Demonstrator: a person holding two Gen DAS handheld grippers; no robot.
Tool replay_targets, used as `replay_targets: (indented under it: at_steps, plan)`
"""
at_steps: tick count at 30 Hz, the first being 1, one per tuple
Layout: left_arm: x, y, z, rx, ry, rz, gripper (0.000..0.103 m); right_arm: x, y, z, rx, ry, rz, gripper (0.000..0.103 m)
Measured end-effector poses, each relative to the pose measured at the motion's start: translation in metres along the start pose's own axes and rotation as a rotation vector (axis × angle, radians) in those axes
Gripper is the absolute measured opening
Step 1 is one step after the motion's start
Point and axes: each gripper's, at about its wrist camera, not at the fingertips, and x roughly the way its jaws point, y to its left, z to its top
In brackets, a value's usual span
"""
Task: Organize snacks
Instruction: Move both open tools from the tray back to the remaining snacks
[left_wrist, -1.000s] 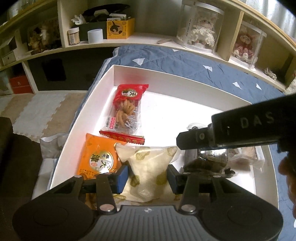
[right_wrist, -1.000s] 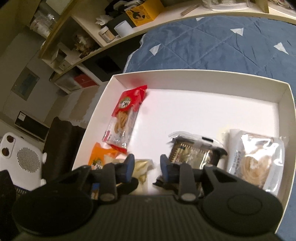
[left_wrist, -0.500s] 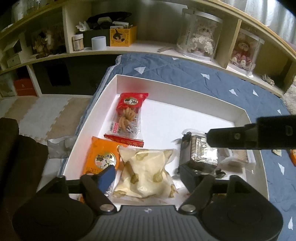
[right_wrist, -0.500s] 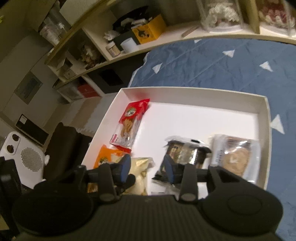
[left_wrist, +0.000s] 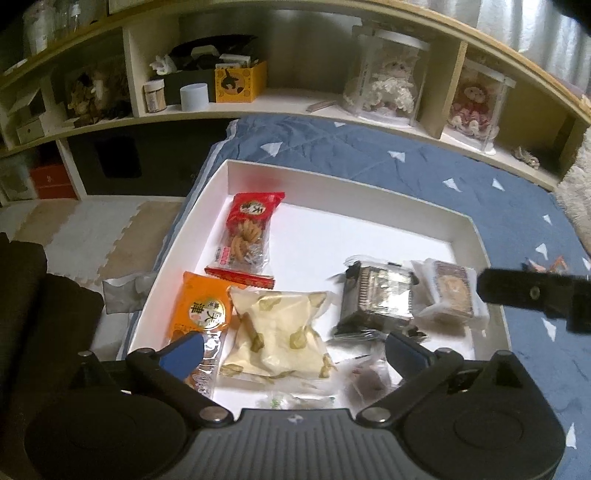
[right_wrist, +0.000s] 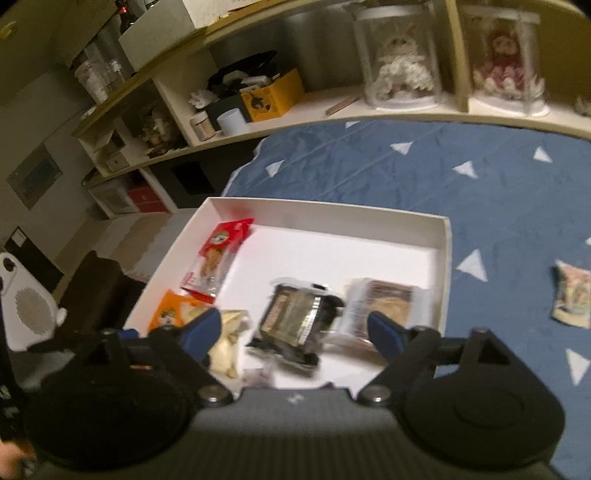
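A white box (left_wrist: 332, 179) on the blue blanket holds several snack packets. Among them are a red one (left_wrist: 251, 225), an orange one (left_wrist: 201, 310), a cream one (left_wrist: 280, 332), a dark biscuit tray (left_wrist: 376, 295) and a clear biscuit packet (left_wrist: 450, 291). My left gripper (left_wrist: 293, 349) hovers over the cream packet, jaws opening wide, pads touching nothing. My right gripper (right_wrist: 295, 330) hangs above the dark tray (right_wrist: 295, 321), jaws opening too, nothing gripped. One of its fingers (left_wrist: 532, 295) shows at the right edge of the left wrist view.
A loose snack packet (right_wrist: 572, 299) lies on the blanket (right_wrist: 443, 177) right of the box. Shelves behind carry a yellow box (left_wrist: 240, 83), jars and dolls in clear cases (left_wrist: 388, 85). A dark cushion (left_wrist: 37, 314) and foam floor mat lie left.
Both grippers spread from narrow to wide and pulled back and up from the box. The left one let go of the cream packet. The right one swung rightward.
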Motion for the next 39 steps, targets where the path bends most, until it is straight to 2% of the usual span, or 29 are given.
replay_targets:
  at_steps: [7,10,14,17,20,26,31,39]
  plan:
    - [-0.016,-0.011,0.0,0.019,-0.019,-0.007,0.103,-0.024,-0.02,-0.015,0.001,-0.041,-0.06,0.102]
    - [-0.023,-0.018,0.001,0.029,-0.039,0.003,0.103,-0.036,-0.032,-0.021,0.007,-0.056,-0.086,0.102]
    - [-0.031,-0.03,0.005,0.027,-0.056,-0.023,0.103,-0.053,-0.047,-0.029,0.013,-0.079,-0.119,0.102]
    - [-0.037,-0.048,0.009,0.064,-0.081,-0.023,0.103,-0.066,-0.057,-0.032,0.02,-0.099,-0.139,0.102]
    - [-0.042,-0.068,0.014,0.079,-0.099,-0.06,0.103,-0.079,-0.071,-0.035,0.013,-0.109,-0.161,0.102]
    - [-0.045,-0.107,0.018,0.135,-0.115,-0.089,0.103,-0.106,-0.101,-0.038,0.024,-0.139,-0.209,0.102]
    - [-0.039,-0.141,0.022,0.172,-0.123,-0.108,0.103,-0.127,-0.128,-0.043,0.038,-0.154,-0.241,0.102]
    - [-0.015,-0.198,0.028,0.229,-0.142,-0.167,0.103,-0.148,-0.176,-0.057,0.035,-0.184,-0.346,0.102]
